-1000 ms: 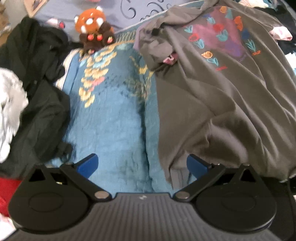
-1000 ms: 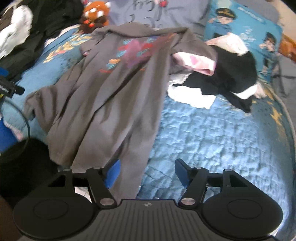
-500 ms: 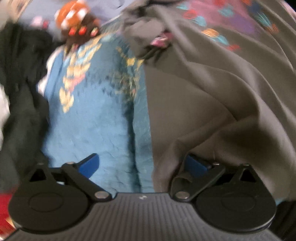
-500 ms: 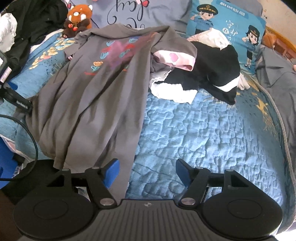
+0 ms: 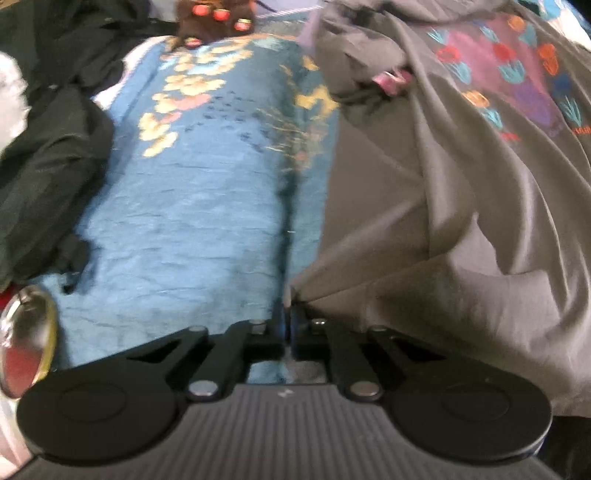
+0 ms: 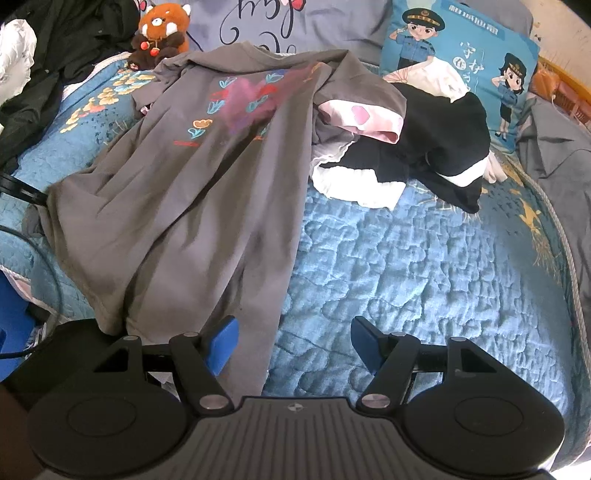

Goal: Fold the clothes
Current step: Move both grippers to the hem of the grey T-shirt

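The grey cotton T-shirt with a printed flower motif (image 6: 192,192) lies spread, wrinkled, across the left half of the blue quilted bedspread (image 6: 424,266), its hem toward the cameras. The left gripper (image 5: 288,325) is clenched on the shirt's lower-left corner — cloth fans out taut from the pinch. The right gripper (image 6: 293,341) stands released, jaws wide, over the shirt's lower-right edge; its left pad overlaps the cloth — contact unclear. A red-panda plush toy (image 6: 160,35) sits near the collar.
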`<state>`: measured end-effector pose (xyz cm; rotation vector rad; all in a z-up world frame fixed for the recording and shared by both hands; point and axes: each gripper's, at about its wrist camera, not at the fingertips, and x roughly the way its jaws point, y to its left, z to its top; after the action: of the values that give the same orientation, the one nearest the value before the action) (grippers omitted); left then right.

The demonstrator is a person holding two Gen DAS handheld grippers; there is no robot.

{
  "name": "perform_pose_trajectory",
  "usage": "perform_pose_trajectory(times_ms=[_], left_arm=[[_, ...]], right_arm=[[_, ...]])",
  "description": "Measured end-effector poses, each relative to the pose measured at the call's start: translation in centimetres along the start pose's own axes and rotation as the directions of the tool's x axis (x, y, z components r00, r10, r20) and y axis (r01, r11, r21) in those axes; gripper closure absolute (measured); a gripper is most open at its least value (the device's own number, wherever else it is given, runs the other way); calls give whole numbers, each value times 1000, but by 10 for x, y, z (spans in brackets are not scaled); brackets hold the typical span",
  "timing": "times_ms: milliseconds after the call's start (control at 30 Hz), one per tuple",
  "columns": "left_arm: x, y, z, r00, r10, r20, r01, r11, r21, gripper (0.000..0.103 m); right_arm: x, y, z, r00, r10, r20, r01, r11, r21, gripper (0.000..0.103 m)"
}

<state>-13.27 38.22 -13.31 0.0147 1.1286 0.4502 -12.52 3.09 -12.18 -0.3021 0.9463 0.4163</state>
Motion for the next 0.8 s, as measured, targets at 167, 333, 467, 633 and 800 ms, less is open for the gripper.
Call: perform_pose_trajectory(times_ms=[167, 333, 467, 633, 800], left_arm=[[-13, 48, -5, 996, 91, 15, -90, 994, -63, 101], [0, 92, -7, 979, 199, -44, -203, 971, -127, 101], [-12, 87, -7, 991, 137, -11, -137, 987, -87, 96], [-37, 36, 1, 995, 4, 96, -13, 995, 98, 5], [-39, 6, 17, 989, -41, 143, 13, 982, 190, 1]], right_arm=[[3, -2, -1, 1000, 8, -9, -8, 1000, 8, 36], [4, -2, -3, 1000, 20, -19, -20, 1000, 16, 36], [11, -8, -4, 999, 12, -38, -10, 999, 53, 33], [20, -7, 1, 995, 89, -33, -86, 992, 89, 33], [29, 1, 7, 993, 115, -21, -113, 991, 72, 33]])
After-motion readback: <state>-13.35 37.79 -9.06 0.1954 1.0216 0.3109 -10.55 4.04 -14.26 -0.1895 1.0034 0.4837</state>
